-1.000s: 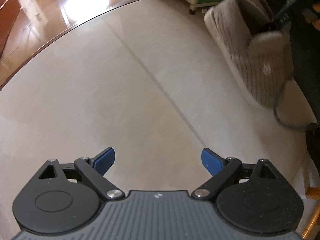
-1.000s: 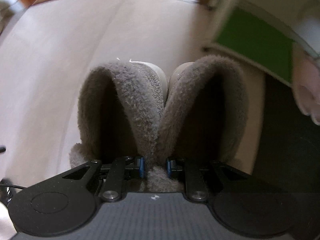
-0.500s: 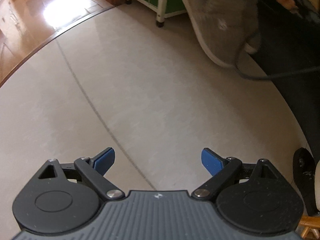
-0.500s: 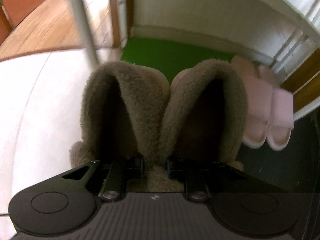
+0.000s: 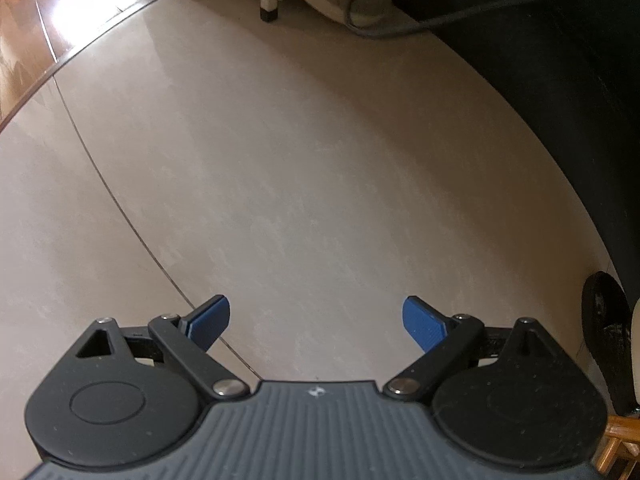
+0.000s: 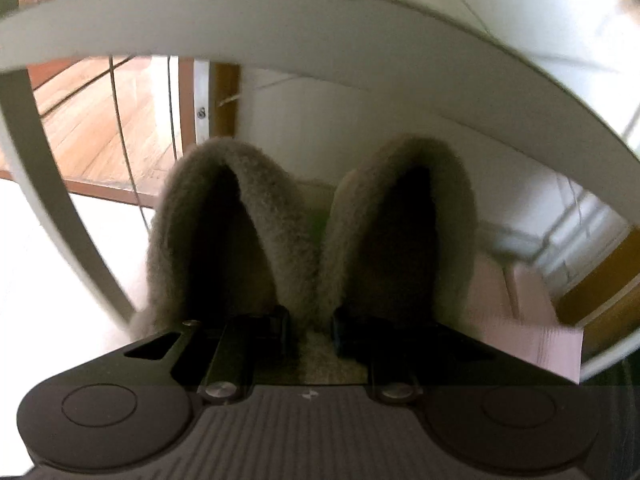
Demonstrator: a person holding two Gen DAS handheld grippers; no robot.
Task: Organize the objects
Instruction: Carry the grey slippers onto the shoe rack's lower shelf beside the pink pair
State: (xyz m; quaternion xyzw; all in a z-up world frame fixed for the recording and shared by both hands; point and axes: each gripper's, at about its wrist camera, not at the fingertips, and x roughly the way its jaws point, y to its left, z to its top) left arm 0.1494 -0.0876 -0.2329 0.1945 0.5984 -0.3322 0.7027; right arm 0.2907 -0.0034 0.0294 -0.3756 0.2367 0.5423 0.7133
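Two grey fleece slippers (image 6: 312,240) are hanging pinched together by their inner walls in my right gripper (image 6: 310,330), now passing under the white rack shelf (image 6: 280,20), closer than a half-second ago. My left gripper (image 5: 316,320) is idling spread wide, empty, over the tile floor (image 5: 300,160). I am reading no writing anywhere.

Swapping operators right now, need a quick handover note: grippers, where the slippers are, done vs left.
Right gripper: shut on the grey fuzzy slippers, pinching the inner edges of both together; pair is airborne, inside the white shoe rack frame, under a shelf.
Left gripper: open, empty, over the beige floor tile.
Done: pair picked up and carried to the rack.
Left: set it on the green shelf liner, probably beside the pink slippers, then release.
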